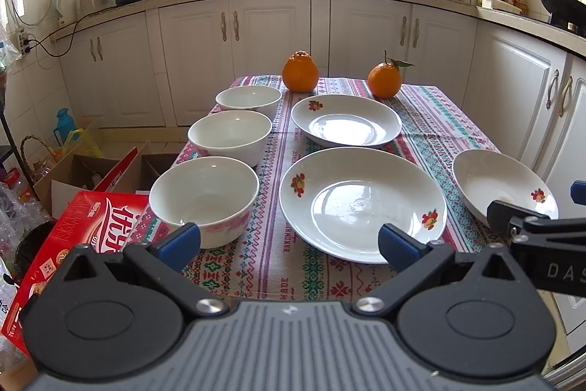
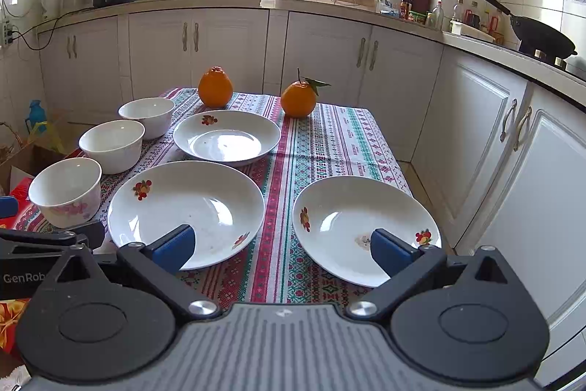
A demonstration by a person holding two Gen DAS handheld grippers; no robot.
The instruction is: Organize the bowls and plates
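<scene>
Jaws stand spread on both grippers, pinching nothing: the left gripper (image 1: 289,242) hovers at the near edge between the nearest bowl (image 1: 204,198) and the large middle plate (image 1: 362,204), the right gripper (image 2: 282,246) between that plate and the right-hand plate (image 2: 366,226). Nothing looks stacked, so my guess is the sorting has not begun. The next move likely calls for closing on a plate rim and lifting it onto another; thin glazed rims may slip. Two more bowls (image 1: 230,134) sit in a row behind the nearest, and a third plate (image 1: 346,121) lies beyond. The surface wears a patterned cloth (image 2: 329,141), with two oranges (image 1: 299,71) at its far end. Around it, white kitchen cabinets (image 1: 271,35), a sunlit window, a wok (image 2: 542,35) on the stove
</scene>
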